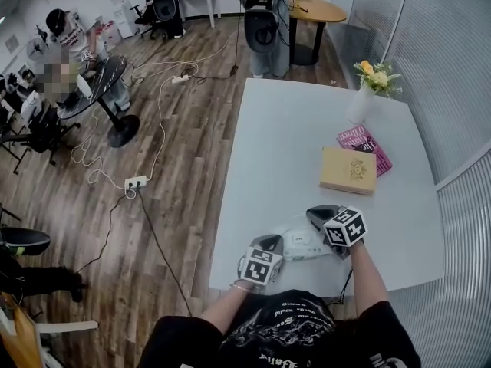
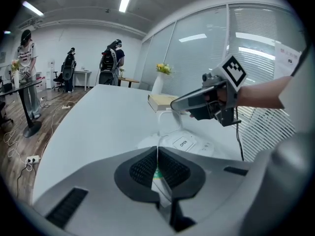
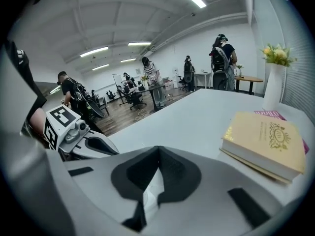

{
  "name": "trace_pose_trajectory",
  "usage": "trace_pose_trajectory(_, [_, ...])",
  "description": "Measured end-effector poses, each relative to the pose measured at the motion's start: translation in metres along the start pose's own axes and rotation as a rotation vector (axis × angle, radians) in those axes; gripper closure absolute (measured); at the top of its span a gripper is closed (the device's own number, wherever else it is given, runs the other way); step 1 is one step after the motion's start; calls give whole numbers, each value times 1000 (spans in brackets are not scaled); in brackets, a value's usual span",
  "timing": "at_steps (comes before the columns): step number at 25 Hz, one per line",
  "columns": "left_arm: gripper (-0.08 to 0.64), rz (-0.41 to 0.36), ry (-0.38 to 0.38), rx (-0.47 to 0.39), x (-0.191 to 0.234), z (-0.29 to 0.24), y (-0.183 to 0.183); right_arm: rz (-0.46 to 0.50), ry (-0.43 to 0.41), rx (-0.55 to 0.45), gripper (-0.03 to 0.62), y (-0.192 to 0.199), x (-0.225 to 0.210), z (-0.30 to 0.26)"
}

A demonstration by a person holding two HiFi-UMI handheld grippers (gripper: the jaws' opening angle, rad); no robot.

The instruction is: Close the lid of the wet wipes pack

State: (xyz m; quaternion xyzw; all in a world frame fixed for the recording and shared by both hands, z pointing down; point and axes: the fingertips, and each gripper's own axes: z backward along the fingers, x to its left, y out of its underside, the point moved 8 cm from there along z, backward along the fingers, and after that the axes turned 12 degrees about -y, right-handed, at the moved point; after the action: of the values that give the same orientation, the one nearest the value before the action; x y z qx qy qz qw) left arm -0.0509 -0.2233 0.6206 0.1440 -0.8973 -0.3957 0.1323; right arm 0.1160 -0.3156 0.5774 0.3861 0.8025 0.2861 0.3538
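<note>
The white wet wipes pack [image 1: 301,245] lies near the table's front edge, with an "OPEN" label [image 2: 183,142] on its top. Its translucent lid [image 2: 170,124] stands raised over the pack. My left gripper [image 2: 157,149] is shut on the pack's near edge, where a thin white seam and a bit of green show between the pads; in the head view the left gripper [image 1: 272,241] is at the pack's left. My right gripper [image 2: 174,106] is shut, its tip at the lid's upper edge. Whether it pinches the lid I cannot tell. In the right gripper view the right gripper [image 3: 158,149] has its pads meeting.
A tan book [image 1: 349,169] lies beyond the pack, partly over a pink book [image 1: 367,146]. A white vase of flowers [image 1: 362,98] stands at the white table's [image 1: 284,136] far right. People, chairs and floor cables are off to the left.
</note>
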Motion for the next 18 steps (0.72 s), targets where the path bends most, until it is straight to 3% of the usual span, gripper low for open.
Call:
trace_pose_trajectory(9, [551, 11, 7, 22, -1, -5, 2, 196, -17, 28, 594, -3, 23, 11])
trace_pose_trajectory(18, [551, -2, -2, 28, -2, -5, 2, 263, 4, 50, 594, 2, 40, 15])
